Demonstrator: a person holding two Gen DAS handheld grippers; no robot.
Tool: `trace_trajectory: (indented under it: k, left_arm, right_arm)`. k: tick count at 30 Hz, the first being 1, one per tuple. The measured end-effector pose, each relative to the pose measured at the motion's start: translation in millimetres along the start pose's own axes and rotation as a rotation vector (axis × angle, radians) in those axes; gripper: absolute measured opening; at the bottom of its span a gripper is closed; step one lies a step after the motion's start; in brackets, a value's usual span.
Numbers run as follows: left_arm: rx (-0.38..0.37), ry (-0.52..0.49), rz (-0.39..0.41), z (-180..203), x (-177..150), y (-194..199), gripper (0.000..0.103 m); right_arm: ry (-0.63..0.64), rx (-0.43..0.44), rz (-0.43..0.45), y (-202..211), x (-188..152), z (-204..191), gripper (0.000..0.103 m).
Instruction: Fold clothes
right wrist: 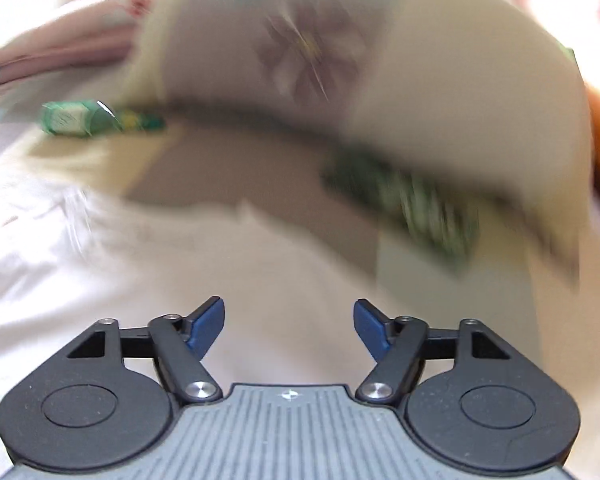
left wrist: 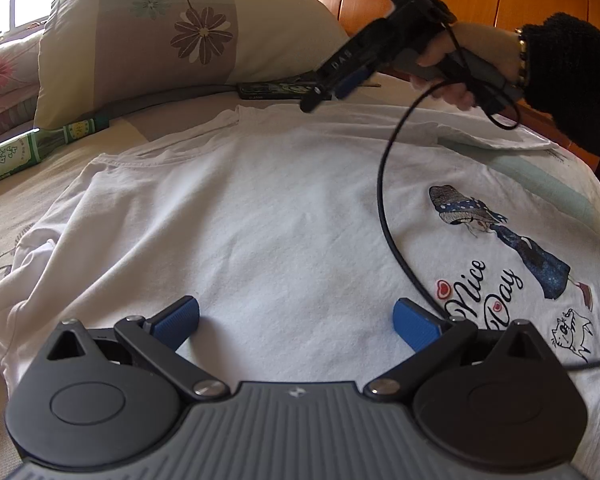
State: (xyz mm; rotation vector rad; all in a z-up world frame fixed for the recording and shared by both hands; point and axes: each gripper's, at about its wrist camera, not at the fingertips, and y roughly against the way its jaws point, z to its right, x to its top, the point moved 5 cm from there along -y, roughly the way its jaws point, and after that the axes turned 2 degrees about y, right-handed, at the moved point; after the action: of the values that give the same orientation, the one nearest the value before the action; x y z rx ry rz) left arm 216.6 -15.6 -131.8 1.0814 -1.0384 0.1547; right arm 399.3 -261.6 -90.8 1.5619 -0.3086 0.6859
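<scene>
I'm looking down my left gripper (left wrist: 296,326) and its blue pads stand spread wide, nothing between them but the white T-shirt (left wrist: 260,208) lying flat on the bed (left wrist: 4,216) underneath. The shirt runs away from the fingers toward the headboard side, its printed figure (left wrist: 504,240) and the words "Nice Day" off to my right of the pads. The far edge of the shirt ends near the floral pillow (left wrist: 172,36), with a folded-in bit of fabric lying along that edge.

Across the shirt, over its far edge, I see my right gripper (left wrist: 324,90) tilted down, held by a hand (left wrist: 460,64) in a black fuzzy sleeve (left wrist: 572,80), its black cable (left wrist: 384,184) looping down over the cloth. Tips hang just above the fabric; from this angle I can't tell whether they touch.

Right wrist view is heavily smeared. The right gripper's (right wrist: 289,328) fingers are parted with a clear gap, no fabric pinched, white cloth beneath and ahead of them. Beyond the shirt's edge I make out the pillow (right wrist: 340,80), a green bottle (right wrist: 88,118) lying on its side to the left, and a dark green-patterned flat thing (right wrist: 412,204), too blurred to name, tucked near the pillow.

In the left view that same green bottle (left wrist: 32,148) lies left of the shirt, well apart from both grippers.
</scene>
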Motion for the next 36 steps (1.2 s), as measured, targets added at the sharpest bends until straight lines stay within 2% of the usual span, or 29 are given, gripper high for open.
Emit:
trace_trajectory:
  k: [2,3,4,5,6,10,14,17,19,23,25,28,30,33,36]
  left_arm:
    - [0.002,0.0,-0.004,0,0,0,0.102]
    - [0.003,0.0,-0.007,0,1,0,0.102]
    - [0.006,-0.003,-0.011,0,1,1,0.102]
    - [0.014,-0.005,-0.016,-1,2,2,0.102]
    - [0.026,-0.009,-0.018,-2,2,3,0.102]
    - [0.079,-0.016,-0.011,-10,5,13,0.102]
    - [0.087,-0.003,0.005,-19,7,21,0.102]
    - [0.081,-0.018,-0.011,-19,6,21,0.102]
    - [0.07,-0.043,-0.022,-15,6,22,0.102]
    - [0.008,-0.066,-0.035,-7,4,20,0.102]
    - [-0.024,-0.077,-0.038,-3,3,20,0.102]
    - [-0.068,-0.078,-0.035,1,2,21,0.102]
    - [-0.098,-0.068,-0.021,2,3,24,0.102]
    - [-0.114,-0.067,-0.007,3,5,31,0.102]
    - [-0.13,-0.09,0.013,7,8,41,0.102]
  right_arm:
    - [-0.027,-0.01,0.001,-17,-3,3,0.08]
    - [-0.041,-0.015,0.002,-25,-4,5,0.089]
    - [-0.054,-0.02,0.003,-34,-6,6,0.092]
    - [-0.066,-0.033,0.02,-44,3,8,0.099]
    - [-0.078,-0.045,0.037,-54,11,9,0.103]
    - [-0.087,-0.043,0.071,-73,37,17,0.103]
    - [-0.136,0.012,0.101,-39,37,21,0.101]
    - [-0.163,0.073,0.093,-2,18,16,0.103]
    - [-0.178,0.111,0.043,8,2,10,0.103]
    - [-0.272,0.143,-0.069,-1,-30,18,0.103]
    - [-0.29,0.158,-0.032,-11,-31,22,0.103]
    - [-0.252,0.135,0.022,-28,-14,21,0.103]
    - [-0.197,0.074,0.052,-40,-3,18,0.103]
    - [-0.079,-0.024,0.075,-61,11,13,0.103]
    - [-0.074,-0.042,0.063,-62,20,12,0.103]
